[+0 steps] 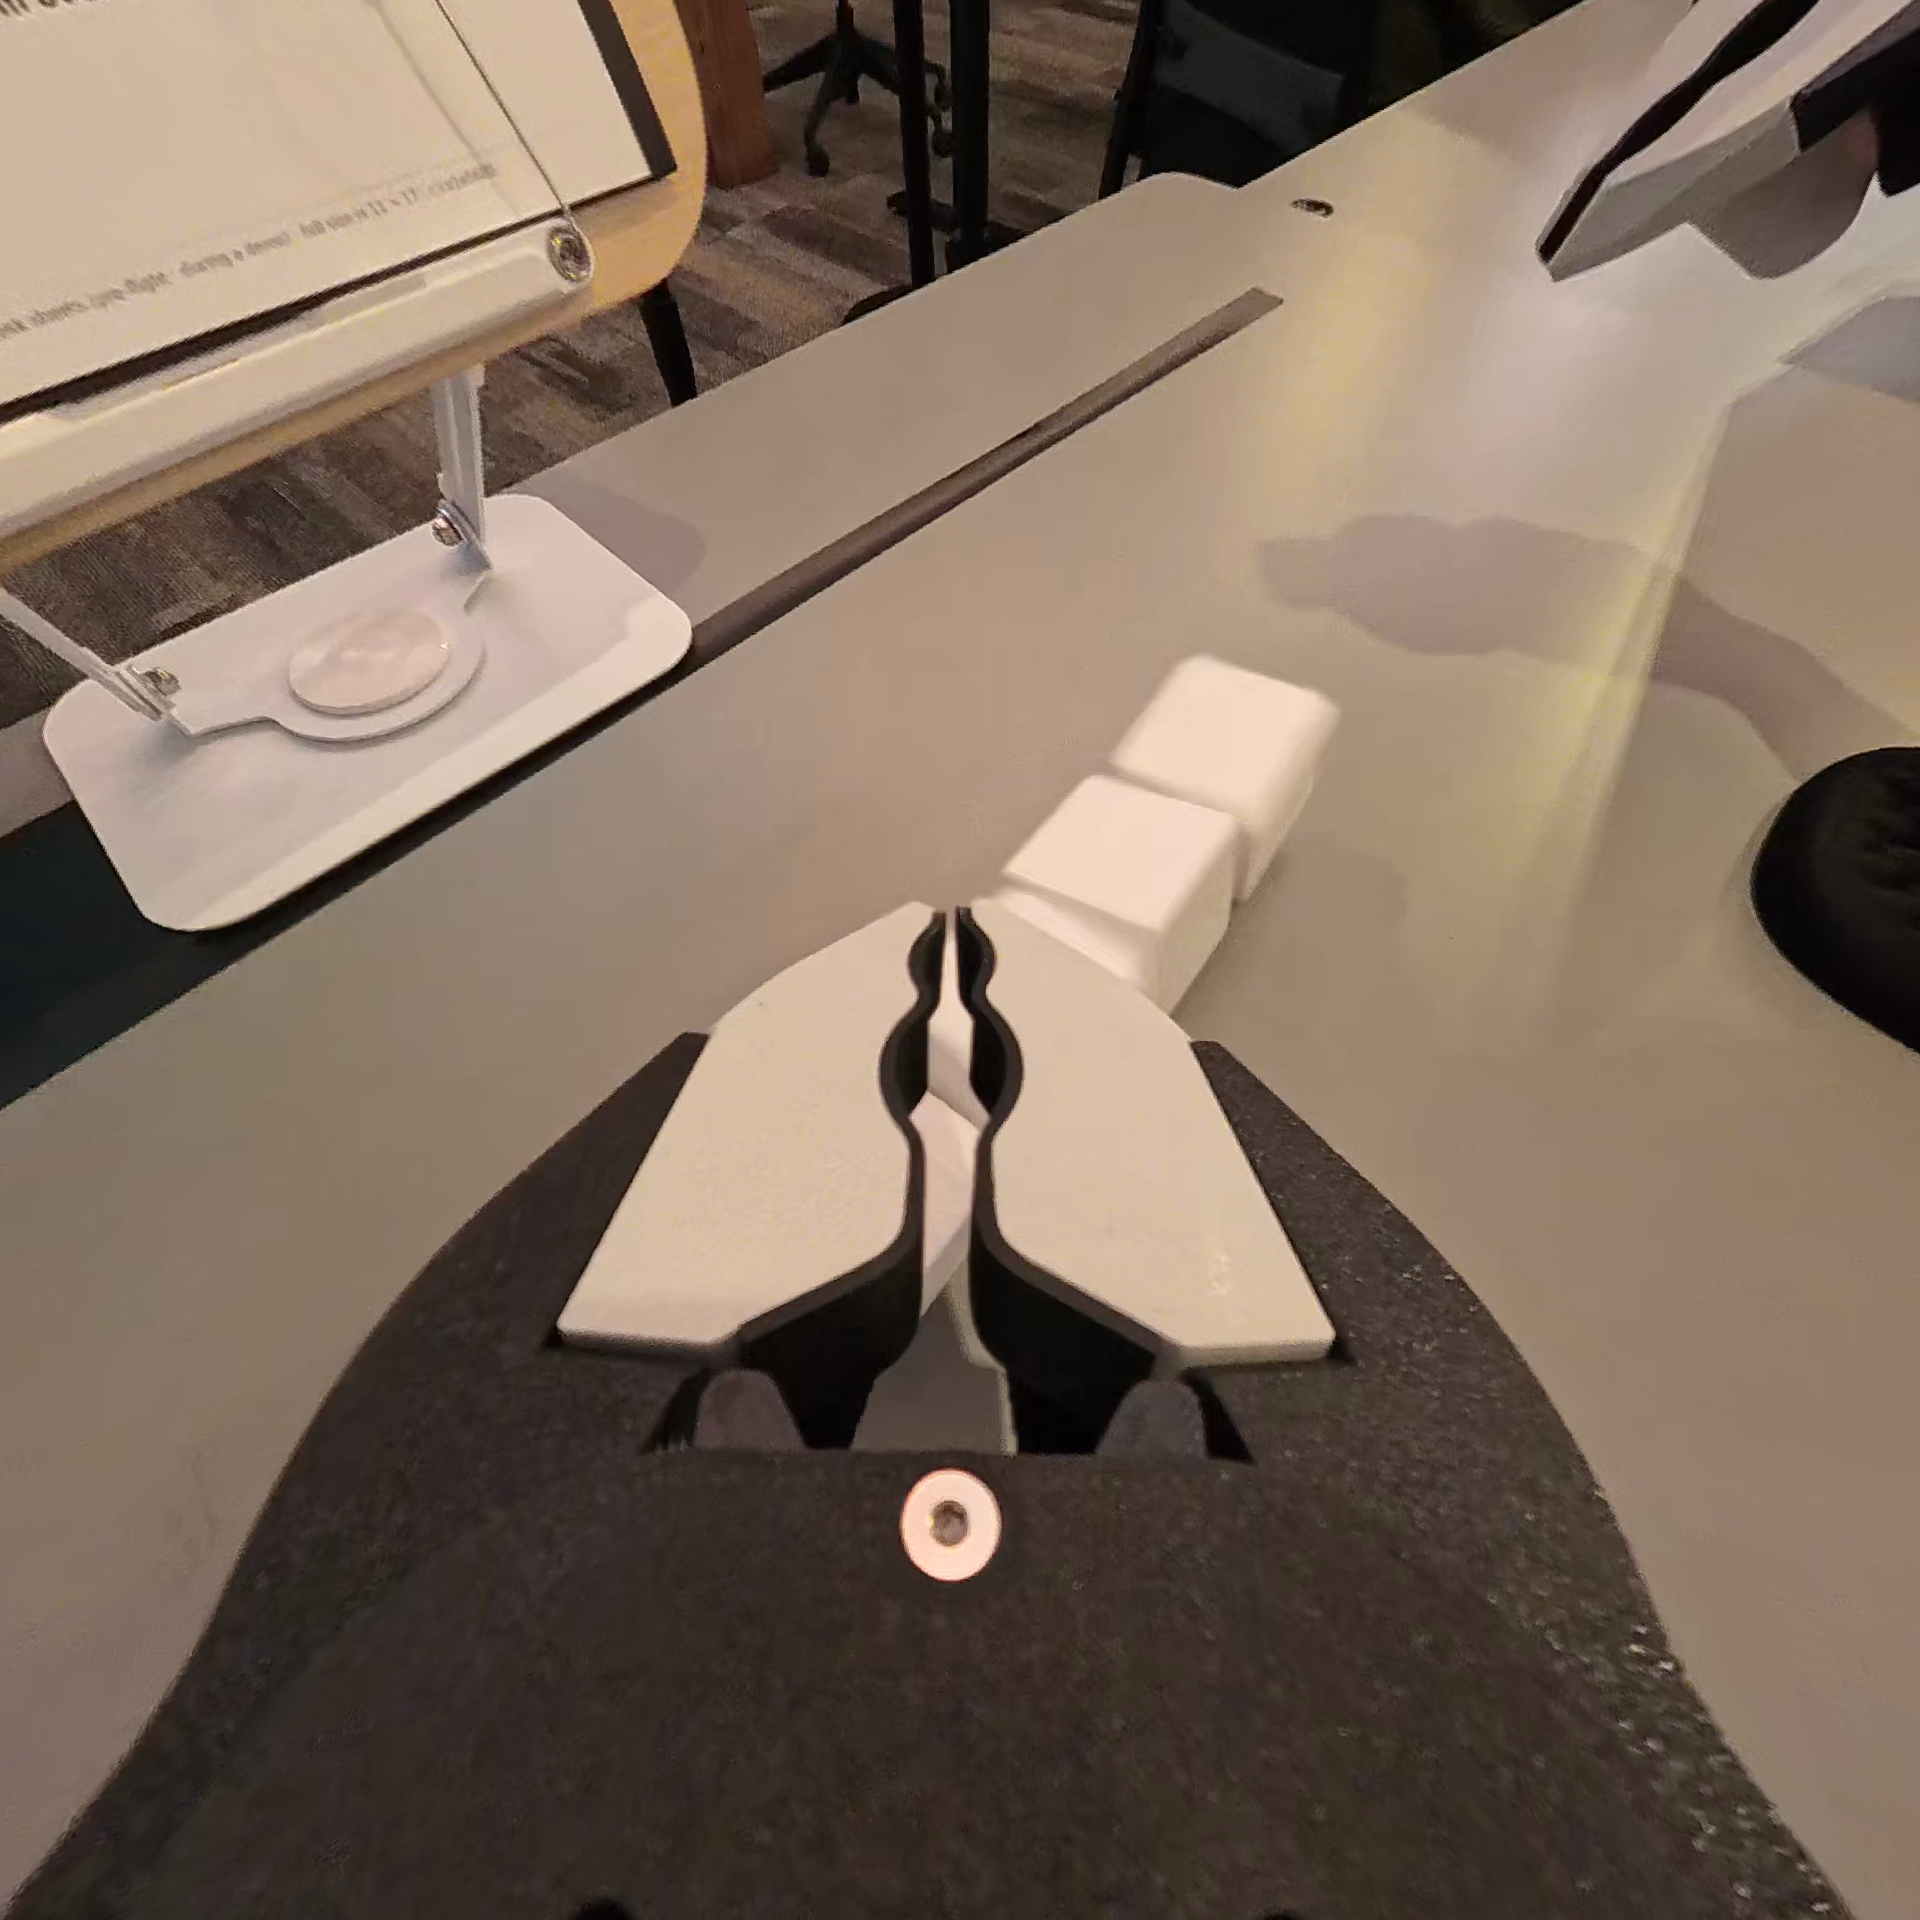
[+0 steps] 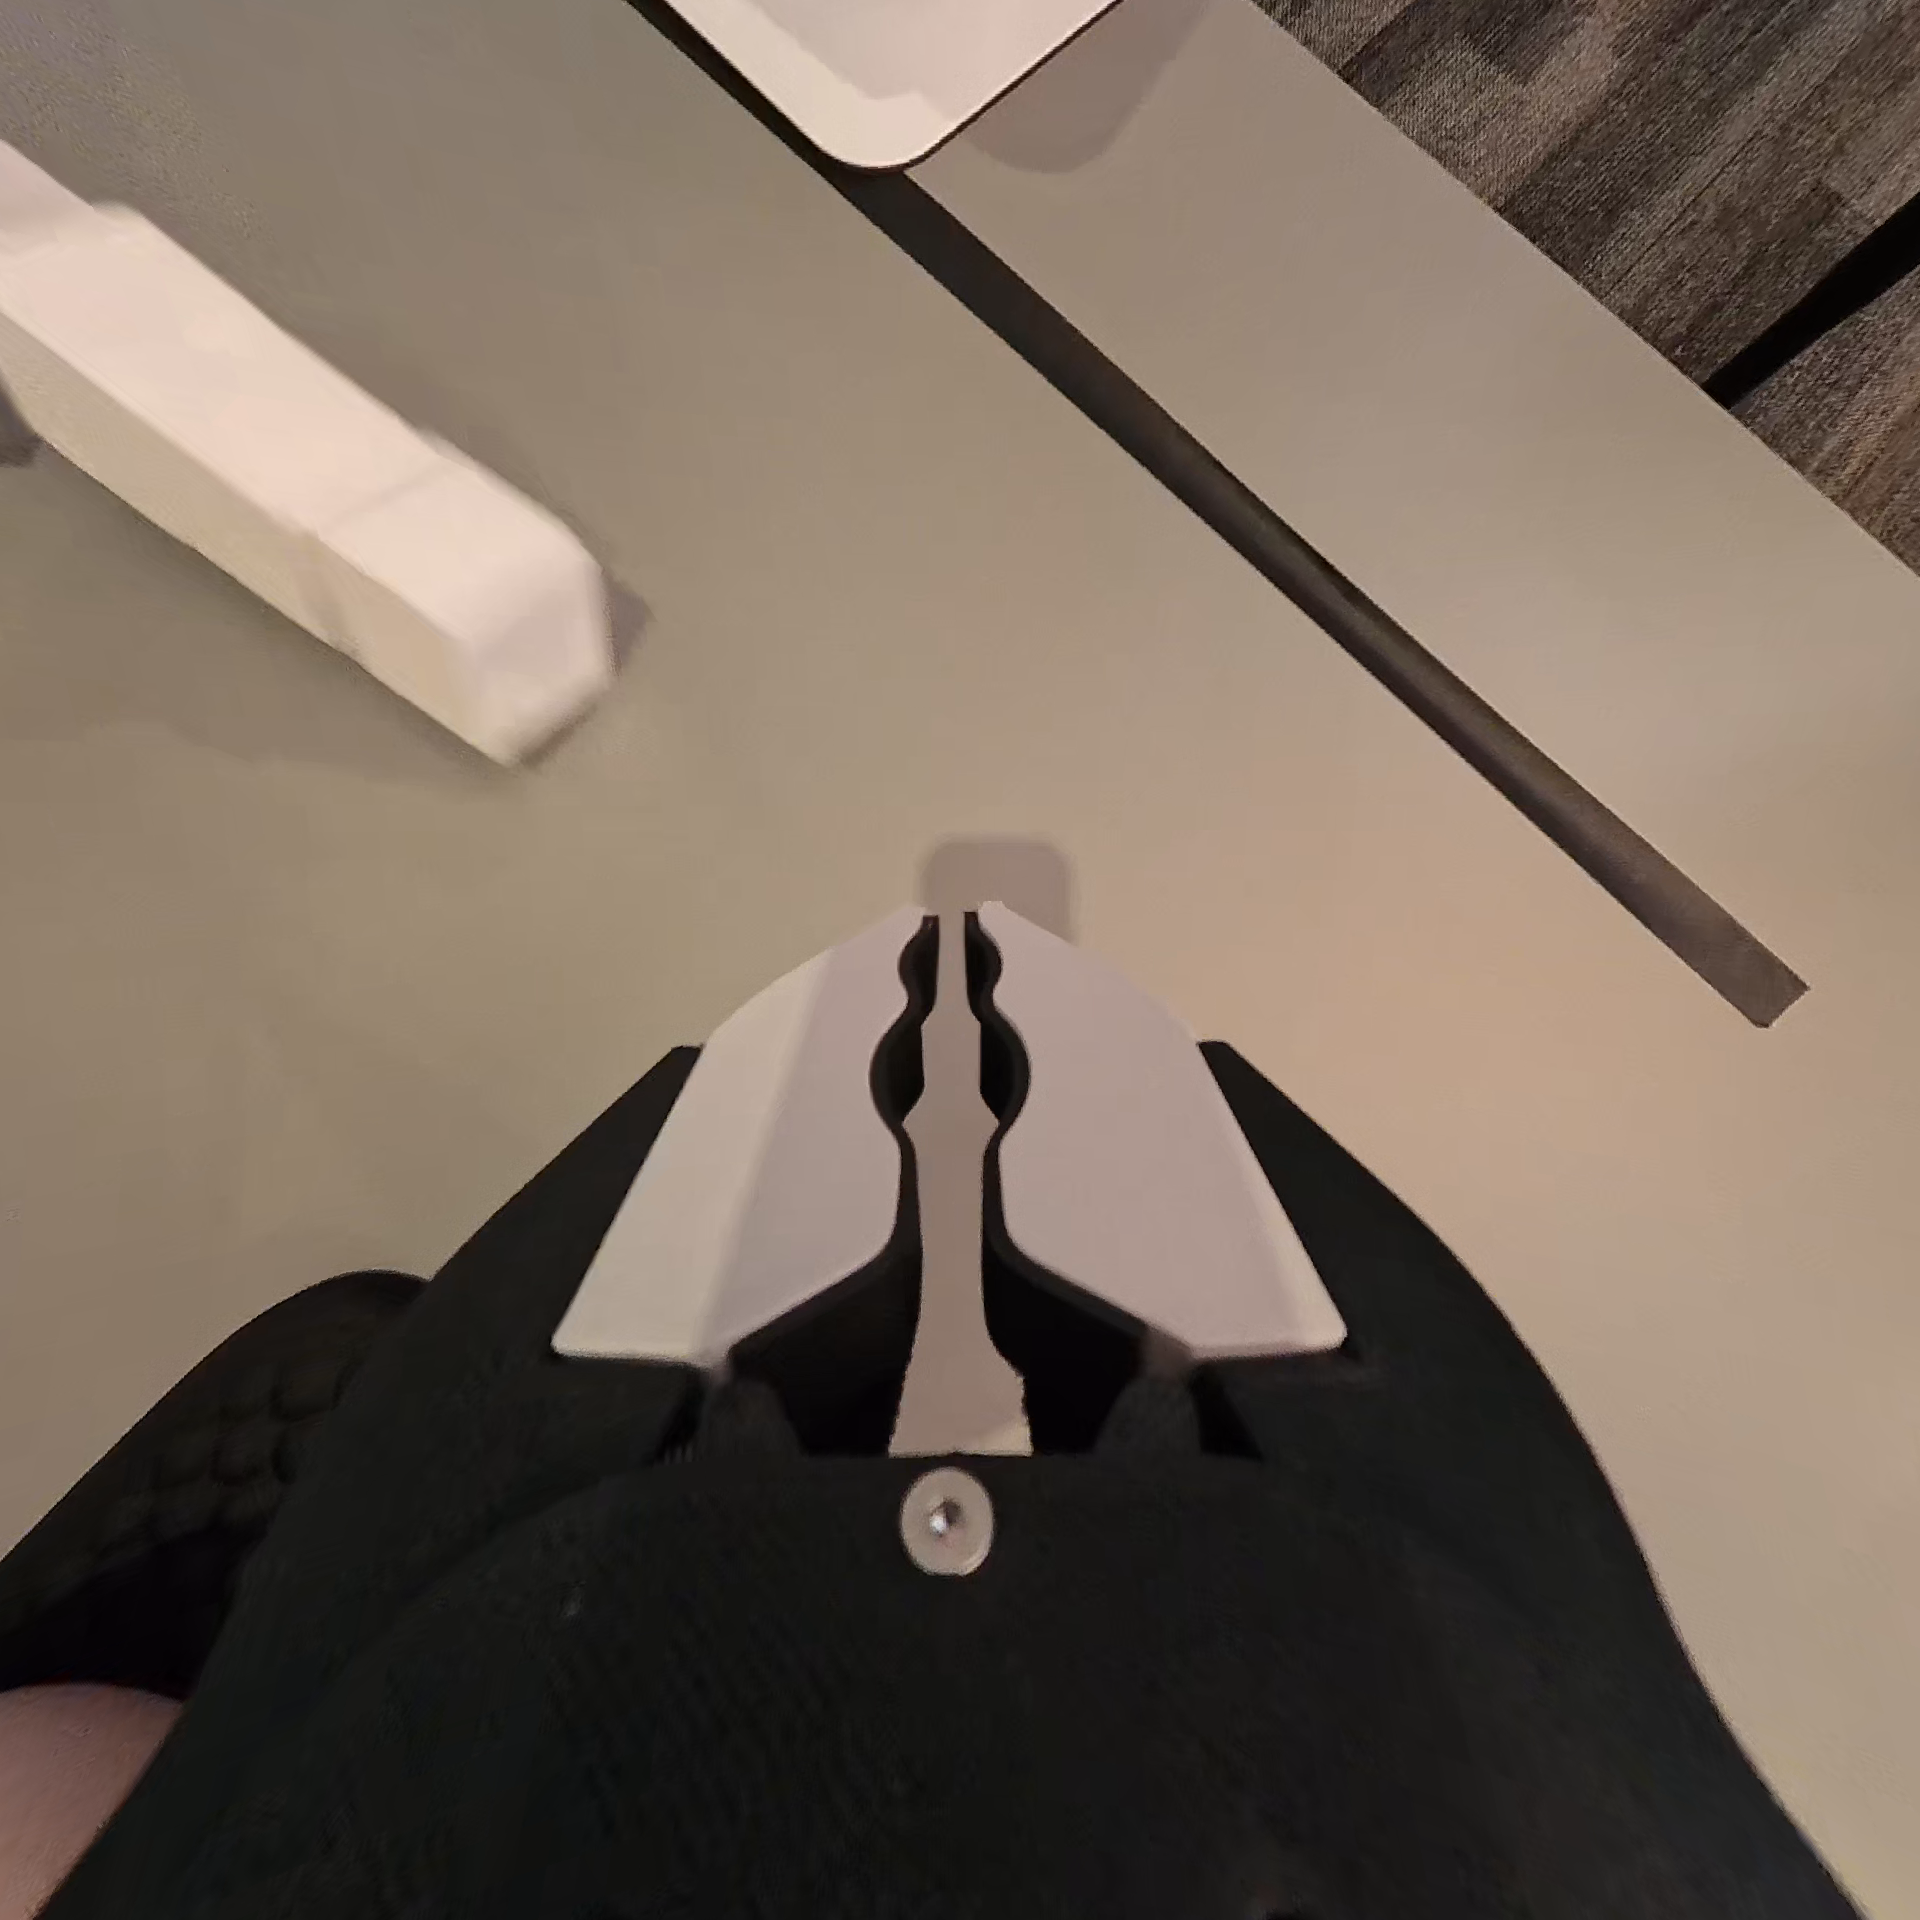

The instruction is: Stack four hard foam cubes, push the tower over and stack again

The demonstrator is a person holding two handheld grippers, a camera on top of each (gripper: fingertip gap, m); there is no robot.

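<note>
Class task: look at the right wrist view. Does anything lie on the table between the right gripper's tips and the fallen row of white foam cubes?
Nothing visible does. Only bare grey table separates the right gripper from the row of foam cubes, which lies ahead on its left. The white stand base and dark slot sit off to the other side.

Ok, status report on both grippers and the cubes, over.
Left gripper shut, empty, above the near end of the row. Right gripper shut, empty, above bare table. Foam cubes toppled, lying in a row. Nothing blocking.
</note>
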